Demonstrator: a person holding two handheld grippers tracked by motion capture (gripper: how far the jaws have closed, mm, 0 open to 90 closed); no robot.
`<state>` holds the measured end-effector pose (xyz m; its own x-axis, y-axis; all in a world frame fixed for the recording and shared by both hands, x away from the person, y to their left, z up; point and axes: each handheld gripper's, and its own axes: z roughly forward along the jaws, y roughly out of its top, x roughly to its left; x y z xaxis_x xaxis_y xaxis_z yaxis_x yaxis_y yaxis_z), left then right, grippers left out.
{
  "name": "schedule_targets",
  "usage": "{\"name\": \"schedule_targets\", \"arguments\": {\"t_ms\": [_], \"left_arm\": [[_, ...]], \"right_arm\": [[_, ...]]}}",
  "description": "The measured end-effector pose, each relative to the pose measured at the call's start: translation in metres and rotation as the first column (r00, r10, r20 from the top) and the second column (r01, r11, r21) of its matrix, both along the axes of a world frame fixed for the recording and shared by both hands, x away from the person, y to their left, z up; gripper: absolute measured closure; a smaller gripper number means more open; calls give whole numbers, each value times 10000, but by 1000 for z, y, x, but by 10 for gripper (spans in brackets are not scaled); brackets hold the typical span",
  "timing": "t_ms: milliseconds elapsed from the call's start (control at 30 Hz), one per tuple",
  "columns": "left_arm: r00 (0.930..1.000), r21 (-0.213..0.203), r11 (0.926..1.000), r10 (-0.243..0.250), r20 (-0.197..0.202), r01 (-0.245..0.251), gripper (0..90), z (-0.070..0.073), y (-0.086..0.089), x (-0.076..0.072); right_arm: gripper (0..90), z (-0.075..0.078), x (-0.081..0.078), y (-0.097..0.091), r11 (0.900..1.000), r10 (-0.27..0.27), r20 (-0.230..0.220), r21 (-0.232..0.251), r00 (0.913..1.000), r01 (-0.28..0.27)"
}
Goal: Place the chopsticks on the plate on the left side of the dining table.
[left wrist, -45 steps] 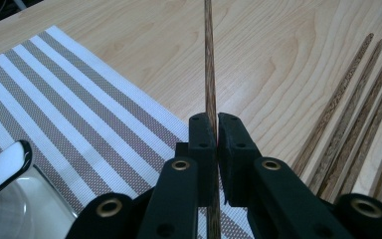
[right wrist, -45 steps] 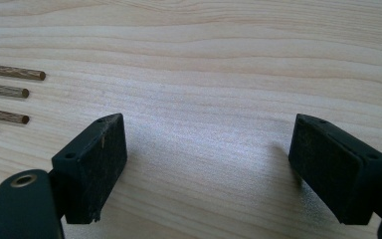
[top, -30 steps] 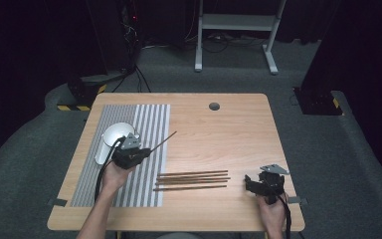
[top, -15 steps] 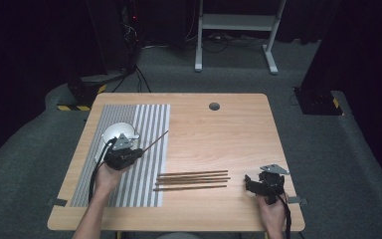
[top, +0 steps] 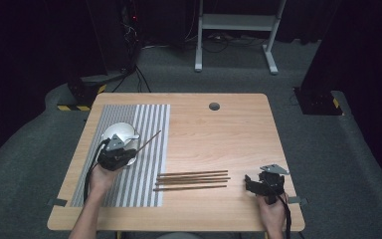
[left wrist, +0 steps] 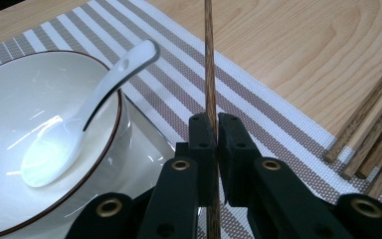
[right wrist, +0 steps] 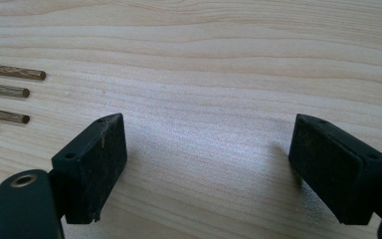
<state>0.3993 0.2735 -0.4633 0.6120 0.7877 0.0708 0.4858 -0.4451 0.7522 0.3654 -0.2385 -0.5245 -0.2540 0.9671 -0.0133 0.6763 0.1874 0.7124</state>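
Observation:
My left gripper is shut on one dark wooden chopstick, which sticks out ahead of the jaws over the striped placemat. Just beside it stands a white bowl with a white spoon lying in it. Several more chopsticks lie side by side on the wooden table. Near the table's front right, my right gripper rests open, nothing between its jaws.
A round cable hole sits near the table's far edge. Beyond the table stand a white desk frame and dark equipment with cables on grey carpet. Bare wood stretches between the chopsticks and the far edge.
My left gripper has moved to the left and slightly toward the near edge with the chopstick, now beside the bowl. The right gripper has stayed put.

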Motion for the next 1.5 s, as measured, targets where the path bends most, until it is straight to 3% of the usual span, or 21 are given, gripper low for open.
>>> {"name": "schedule_targets", "arguments": {"t_ms": [967,1133,1500], "left_arm": [[9957,670,9943,853,-349,-828,849,-18,21,9],[9951,987,9913,912,-391,-869,848,-22,22,10],[9917,1077,9881,1158,-552,-1094,848,-27,26,13]], "right_arm": [[151,0,0,0,10000,4,5,1,10000,-4],[151,0,0,0,10000,5,5,2,10000,-5],[151,0,0,0,10000,4,2,2,10000,-4]]}}
